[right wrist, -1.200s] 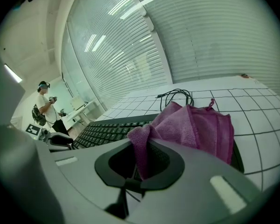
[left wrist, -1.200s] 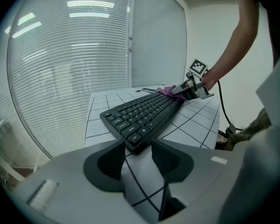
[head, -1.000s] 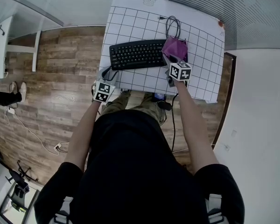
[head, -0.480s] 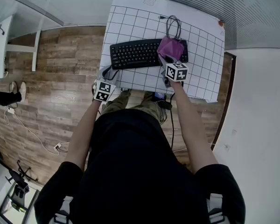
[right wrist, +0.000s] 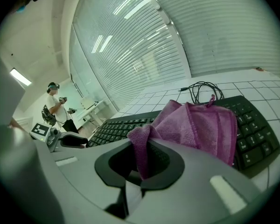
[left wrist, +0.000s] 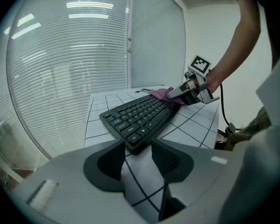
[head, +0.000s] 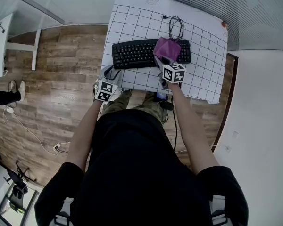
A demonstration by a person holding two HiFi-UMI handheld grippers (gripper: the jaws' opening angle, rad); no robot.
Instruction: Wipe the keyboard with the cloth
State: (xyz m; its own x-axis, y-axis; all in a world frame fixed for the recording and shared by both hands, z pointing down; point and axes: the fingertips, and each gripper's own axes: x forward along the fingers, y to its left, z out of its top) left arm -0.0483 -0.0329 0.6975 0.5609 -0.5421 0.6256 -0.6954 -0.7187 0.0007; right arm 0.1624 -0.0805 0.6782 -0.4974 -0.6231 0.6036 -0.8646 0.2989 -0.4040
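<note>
Purple cloth [head: 166, 48] lies bunched on the black keyboard [head: 137, 53], right of that keyboard's middle in the head view, with one corner drawn down toward the lower edge of the frame. The right gripper [head: 161, 61] is clamped on that corner: in the right gripper view a fold of the cloth [right wrist: 196, 125] runs down into the gap between its jaws, which are closed on the fabric, while the rest spreads over the keys. The keyboard sits across the upper centre of a white table [head: 203, 81] ruled with a black grid, and its coiled black cable [head: 175, 27] rests just above it. The left gripper [head: 110, 73] waits at the table's lower left edge with its jaws spread and nothing between them; the left gripper view shows only the grid surface in the gap, with the keyboard's [left wrist: 140, 118] near corner just beyond the jaw tips, possibly touching them, though the angle leaves that unclear. Brown wooden floor [head: 61, 79] fills the left of the head view.
</note>
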